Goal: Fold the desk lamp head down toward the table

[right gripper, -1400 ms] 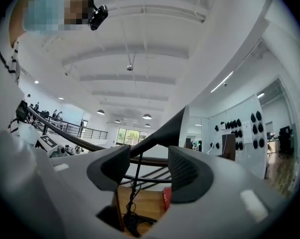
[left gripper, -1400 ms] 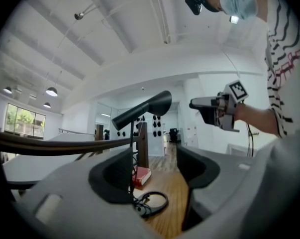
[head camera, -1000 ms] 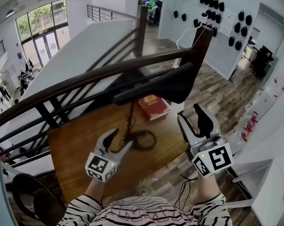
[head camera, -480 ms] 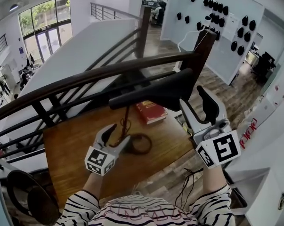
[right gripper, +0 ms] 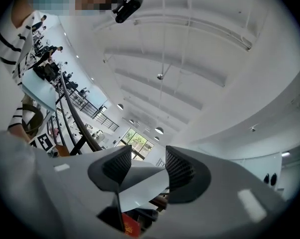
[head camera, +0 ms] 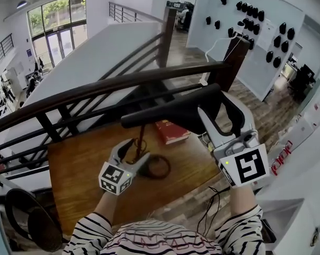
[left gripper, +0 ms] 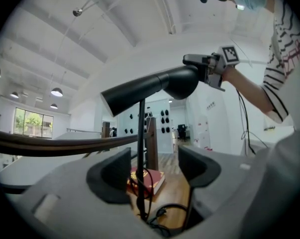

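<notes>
The black desk lamp stands on the wooden table (head camera: 80,169), its long head (head camera: 170,113) held level on a thin stem (head camera: 140,139) above a ring base (head camera: 158,167). My left gripper (head camera: 132,152) points level at the stem. In the left gripper view the stem (left gripper: 141,173) stands between the jaws of the left gripper (left gripper: 154,171), close to the left pad, and the jaws are opening. My right gripper (head camera: 222,116) straddles the right end of the head. The lamp head's pale underside (right gripper: 140,185) lies between the closing jaws of the right gripper (right gripper: 145,166).
A red book (head camera: 170,132) lies on the table behind the lamp base. A dark wooden railing (head camera: 96,89) crosses just beyond the table. A black chair (head camera: 27,217) sits at the lower left. A lamp cable (left gripper: 162,218) loops beside the base.
My right gripper has risen and swung in until its jaws straddle the lamp head's end. My left gripper has moved forward, bringing the stem between its fingers.
</notes>
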`<action>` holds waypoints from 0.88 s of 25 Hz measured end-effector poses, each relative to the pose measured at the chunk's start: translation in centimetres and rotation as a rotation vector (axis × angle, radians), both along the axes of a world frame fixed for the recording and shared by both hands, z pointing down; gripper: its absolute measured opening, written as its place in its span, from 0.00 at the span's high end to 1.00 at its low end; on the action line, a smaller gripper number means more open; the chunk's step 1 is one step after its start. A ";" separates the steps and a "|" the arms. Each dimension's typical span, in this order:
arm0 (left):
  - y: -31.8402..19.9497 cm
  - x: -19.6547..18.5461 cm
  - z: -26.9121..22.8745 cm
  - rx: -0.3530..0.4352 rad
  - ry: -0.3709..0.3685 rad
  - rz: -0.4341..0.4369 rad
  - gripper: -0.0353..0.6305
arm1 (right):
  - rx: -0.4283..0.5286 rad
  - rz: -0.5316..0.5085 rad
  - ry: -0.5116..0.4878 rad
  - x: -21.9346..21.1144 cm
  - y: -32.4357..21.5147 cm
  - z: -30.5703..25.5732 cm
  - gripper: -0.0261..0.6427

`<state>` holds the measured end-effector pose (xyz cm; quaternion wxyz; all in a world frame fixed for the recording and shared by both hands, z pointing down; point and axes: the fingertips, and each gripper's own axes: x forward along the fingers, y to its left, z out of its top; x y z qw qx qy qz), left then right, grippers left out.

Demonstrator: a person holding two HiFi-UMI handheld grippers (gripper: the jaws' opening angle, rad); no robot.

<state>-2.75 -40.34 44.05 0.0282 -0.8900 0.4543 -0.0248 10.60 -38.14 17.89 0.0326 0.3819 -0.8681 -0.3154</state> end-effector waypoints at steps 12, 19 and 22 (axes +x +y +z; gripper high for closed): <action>-3.1 1.4 1.4 -0.044 -0.008 0.012 0.48 | 0.010 -0.001 -0.010 0.5 -1.2 0.1 0.68; -3.3 2.3 1.7 -0.060 -0.004 0.030 0.48 | -0.024 0.001 -0.005 2.3 -1.5 2.0 0.68; -3.0 2.5 1.6 -0.062 -0.003 0.033 0.46 | -0.038 0.014 -0.014 2.9 -1.4 2.7 0.68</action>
